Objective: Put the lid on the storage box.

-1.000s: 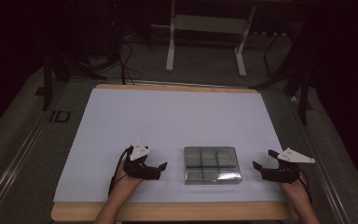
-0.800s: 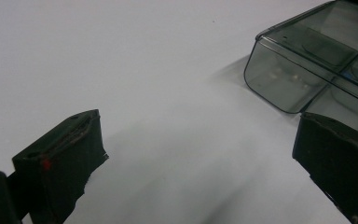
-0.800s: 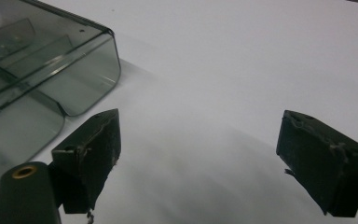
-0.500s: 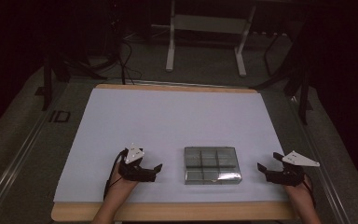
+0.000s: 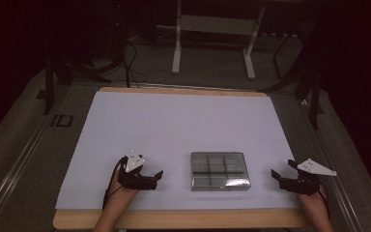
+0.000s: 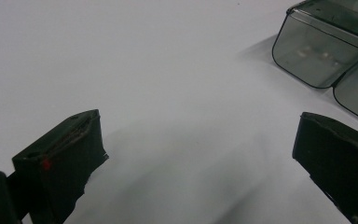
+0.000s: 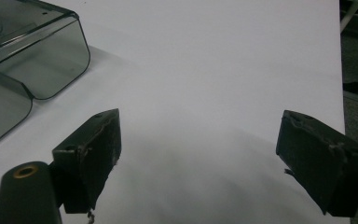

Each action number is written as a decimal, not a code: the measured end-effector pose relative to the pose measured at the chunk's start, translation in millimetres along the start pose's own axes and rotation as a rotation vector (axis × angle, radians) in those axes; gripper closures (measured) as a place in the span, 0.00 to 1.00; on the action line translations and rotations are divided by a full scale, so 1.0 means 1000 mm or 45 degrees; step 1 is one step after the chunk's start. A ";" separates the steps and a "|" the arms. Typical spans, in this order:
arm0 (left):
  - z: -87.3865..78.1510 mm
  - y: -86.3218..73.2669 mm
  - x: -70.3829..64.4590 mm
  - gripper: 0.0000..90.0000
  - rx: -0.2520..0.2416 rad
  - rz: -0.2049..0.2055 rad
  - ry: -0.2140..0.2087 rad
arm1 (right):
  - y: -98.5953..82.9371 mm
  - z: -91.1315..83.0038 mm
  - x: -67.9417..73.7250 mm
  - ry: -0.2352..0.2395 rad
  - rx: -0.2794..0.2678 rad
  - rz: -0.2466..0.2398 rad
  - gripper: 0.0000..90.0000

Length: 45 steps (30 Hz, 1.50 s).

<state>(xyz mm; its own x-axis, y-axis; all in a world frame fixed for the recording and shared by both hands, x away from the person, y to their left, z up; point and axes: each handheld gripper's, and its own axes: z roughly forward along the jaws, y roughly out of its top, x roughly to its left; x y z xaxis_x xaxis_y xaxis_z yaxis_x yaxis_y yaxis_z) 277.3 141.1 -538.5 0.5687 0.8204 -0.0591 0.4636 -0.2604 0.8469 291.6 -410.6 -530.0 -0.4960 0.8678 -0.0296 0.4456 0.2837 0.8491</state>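
Since the earlier frames the right gripper [image 5: 276, 176] has drawn outward toward the right edge of the tabletop [image 5: 174, 121], widening its gap from the clear compartment box [image 5: 219, 170]; the left gripper [image 5: 158, 176] has shifted only slightly and the box has stayed put. The box lies flat on the white sheet near the front edge, between the two grippers and touching neither. In the left gripper view its fingers [image 6: 60, 163] stand wide apart with nothing between them, and a rounded corner of the box [image 6: 326, 51] sits ahead and to one side, apart from them. In the right gripper view the fingers [image 7: 91, 154] are likewise spread wide and empty, with the box [image 7: 32, 56] ahead at the far side, clear of them. Judgement: no handling of the box is evident; the lid appears closed, though the contents are too dim to identify. All of the work on the box appears to remain, starting with an approach from either side.
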 end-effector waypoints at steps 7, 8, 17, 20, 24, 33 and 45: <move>-0.002 -0.002 0.000 0.03 -0.034 -0.013 0.013 | -0.001 0.000 0.000 -0.031 -0.007 0.008 0.16; -0.003 -0.002 0.000 0.03 -0.039 -0.014 0.018 | -0.001 0.000 0.000 -0.039 -0.010 0.009 0.16; -0.005 -0.004 0.000 0.03 -0.079 -0.021 0.033 | -0.002 -0.002 0.002 -0.106 -0.031 0.025 0.16; -0.005 -0.005 0.000 0.03 -0.084 -0.025 0.037 | -0.003 -0.002 0.002 -0.126 -0.033 0.033 0.16; -0.005 -0.005 -0.001 0.03 -0.083 -0.024 0.038 | -0.002 -0.001 0.002 -0.125 -0.028 0.027 0.16; -0.005 -0.004 -0.001 0.03 -0.077 -0.015 0.044 | -0.002 -0.001 0.002 -0.128 -0.017 0.027 0.16; -0.006 -0.005 -0.002 0.03 -0.092 -0.008 0.055 | -0.002 0.000 0.004 -0.141 -0.008 0.017 0.16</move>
<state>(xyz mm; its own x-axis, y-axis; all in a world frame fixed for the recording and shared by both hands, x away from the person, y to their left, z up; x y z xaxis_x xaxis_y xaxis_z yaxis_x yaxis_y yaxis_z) 269.8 143.7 -539.6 0.5352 0.8436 -0.0432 0.4161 -0.2188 0.8826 288.9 -407.9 -532.2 -0.4046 0.9113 -0.0761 0.4465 0.2695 0.8532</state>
